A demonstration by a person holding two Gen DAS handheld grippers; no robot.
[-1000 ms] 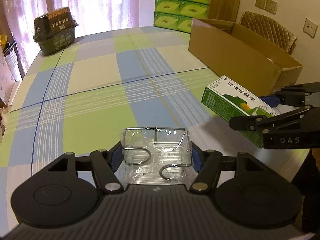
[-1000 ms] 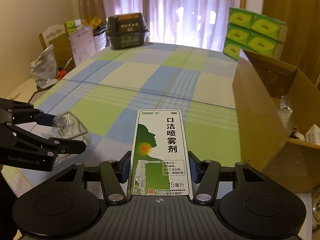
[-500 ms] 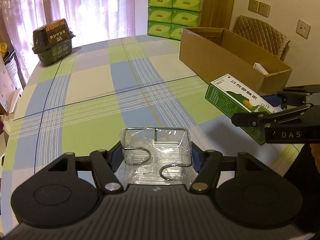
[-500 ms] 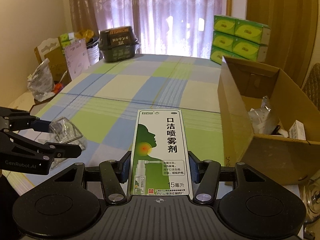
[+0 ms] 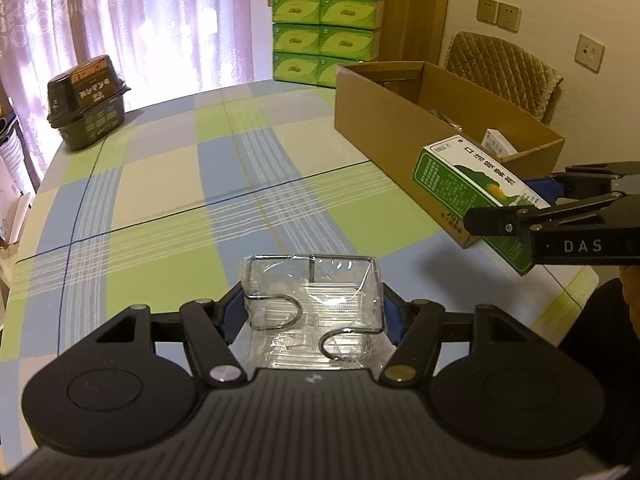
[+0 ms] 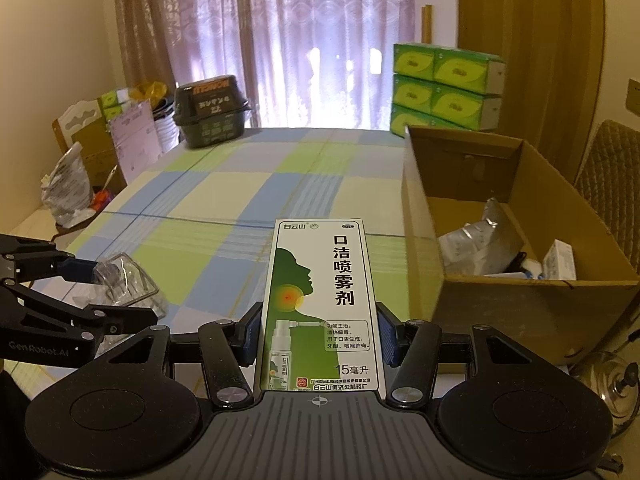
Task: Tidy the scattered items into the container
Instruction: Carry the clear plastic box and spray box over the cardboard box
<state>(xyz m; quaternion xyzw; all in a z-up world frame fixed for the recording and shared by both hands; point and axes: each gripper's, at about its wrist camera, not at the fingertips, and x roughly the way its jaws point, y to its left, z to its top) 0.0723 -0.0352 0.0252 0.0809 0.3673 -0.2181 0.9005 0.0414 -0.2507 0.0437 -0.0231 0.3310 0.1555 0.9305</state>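
My left gripper [image 5: 311, 316] is shut on a clear plastic packet of metal hooks [image 5: 312, 300], held above the checked tablecloth. The same packet of hooks [image 6: 124, 284] shows at the left of the right wrist view, between the left gripper's fingers. My right gripper [image 6: 320, 334] is shut on a green-and-white spray box [image 6: 320, 304], lifted above the table. That spray box [image 5: 472, 192] hangs just left of the open cardboard box [image 5: 400, 132]. The cardboard box [image 6: 420, 240] holds a silver pouch and small cartons.
A dark green tub [image 5: 86, 100] stands at the table's far left corner. Stacked green tissue packs [image 5: 326, 38] sit behind the cardboard box. A padded chair [image 5: 504, 68] stands past the box. Bags and boxes [image 6: 76, 184] lie left of the table.
Both grippers have risen and drawn back with their loads; the cardboard box's inside is now more in view. Neither grip has changed.
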